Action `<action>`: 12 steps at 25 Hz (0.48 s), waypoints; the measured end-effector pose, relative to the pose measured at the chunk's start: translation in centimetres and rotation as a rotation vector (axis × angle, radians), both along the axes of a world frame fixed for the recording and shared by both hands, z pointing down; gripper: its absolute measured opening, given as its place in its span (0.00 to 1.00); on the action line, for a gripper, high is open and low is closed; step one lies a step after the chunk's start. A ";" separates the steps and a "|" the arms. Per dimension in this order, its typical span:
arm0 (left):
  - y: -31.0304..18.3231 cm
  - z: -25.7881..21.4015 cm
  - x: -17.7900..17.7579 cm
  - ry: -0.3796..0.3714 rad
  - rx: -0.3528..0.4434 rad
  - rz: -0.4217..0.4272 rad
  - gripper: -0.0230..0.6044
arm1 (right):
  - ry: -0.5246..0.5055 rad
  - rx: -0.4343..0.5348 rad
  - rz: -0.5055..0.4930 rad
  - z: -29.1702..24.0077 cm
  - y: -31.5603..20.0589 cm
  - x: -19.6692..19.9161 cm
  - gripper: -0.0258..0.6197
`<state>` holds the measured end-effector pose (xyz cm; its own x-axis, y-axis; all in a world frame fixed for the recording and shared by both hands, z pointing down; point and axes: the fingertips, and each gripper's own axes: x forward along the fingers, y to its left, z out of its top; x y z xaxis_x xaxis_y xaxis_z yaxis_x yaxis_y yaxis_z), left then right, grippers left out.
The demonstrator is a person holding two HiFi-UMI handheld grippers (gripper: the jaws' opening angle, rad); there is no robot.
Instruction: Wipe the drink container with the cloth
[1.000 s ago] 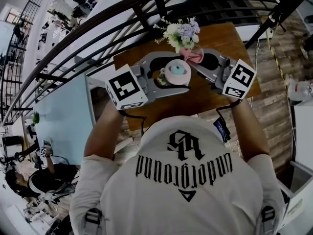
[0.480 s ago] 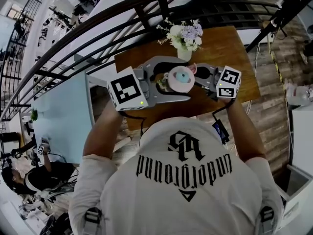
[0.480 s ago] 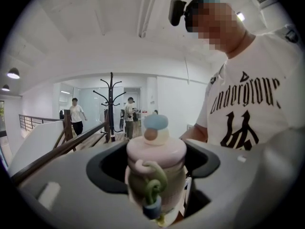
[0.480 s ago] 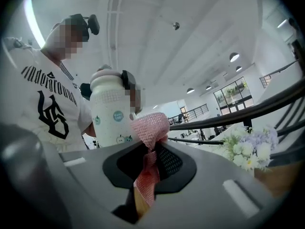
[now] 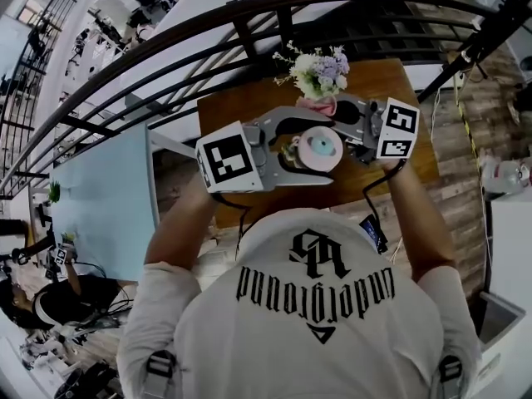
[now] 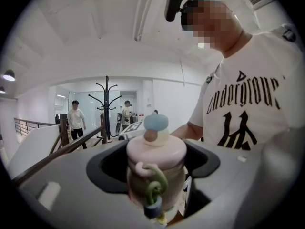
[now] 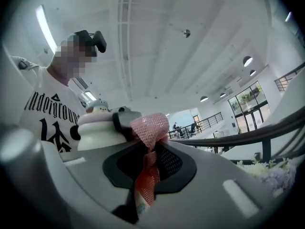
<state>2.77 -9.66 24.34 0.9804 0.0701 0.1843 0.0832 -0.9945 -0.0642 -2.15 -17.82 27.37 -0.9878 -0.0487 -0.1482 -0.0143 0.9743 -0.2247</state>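
The drink container [image 5: 318, 150] is a small bottle with a pink lid and a blue knob, held above the brown table [image 5: 416, 152]. My left gripper [image 5: 293, 151] is shut on the bottle; in the left gripper view the drink container [image 6: 156, 168] fills the gap between the jaws, with a green looped strap in front. A pink mesh cloth [image 5: 321, 105] hangs from my right gripper [image 5: 339, 116], which is shut on it. In the right gripper view the cloth [image 7: 148, 147] bunches between the jaws and touches the container's lid [image 7: 101, 128].
A vase of white and purple flowers [image 5: 318, 71] stands at the table's far edge, just beyond the grippers. A dark curved railing [image 5: 166, 52] runs behind the table. Two people [image 6: 76, 118] stand far off near a coat stand.
Both grippers and the bottle shifted slightly right and toward the person. The right gripper swung in closer, bringing the cloth to the far side of the lid.
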 end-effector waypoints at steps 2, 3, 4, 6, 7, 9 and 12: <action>0.1 -0.5 -0.2 0.008 0.009 0.004 0.65 | 0.001 -0.051 0.008 1.5 -0.1 -0.2 0.11; 0.1 -0.7 -0.4 0.009 0.006 0.003 0.65 | -0.001 -0.082 0.016 2.6 -0.2 -0.1 0.11; 0.1 -0.9 -0.5 0.008 0.000 0.000 0.65 | -0.002 -0.114 0.024 3.7 -0.3 0.1 0.11; -0.1 -1.0 -0.7 0.004 -0.006 -0.007 0.65 | -0.001 -0.169 0.040 5.8 -0.5 0.7 0.11; -0.3 -0.9 -0.8 0.004 -0.004 -0.011 0.65 | 0.002 -0.189 0.048 6.7 -0.5 0.9 0.11; -0.9 -0.1 -1.1 0.010 0.010 -0.015 0.65 | 0.011 -0.205 0.061 7.8 -0.3 1.5 0.11; -1.9 1.0 -1.5 0.005 0.003 -0.043 0.65 | 0.000 -0.191 0.064 7.1 0.1 2.2 0.11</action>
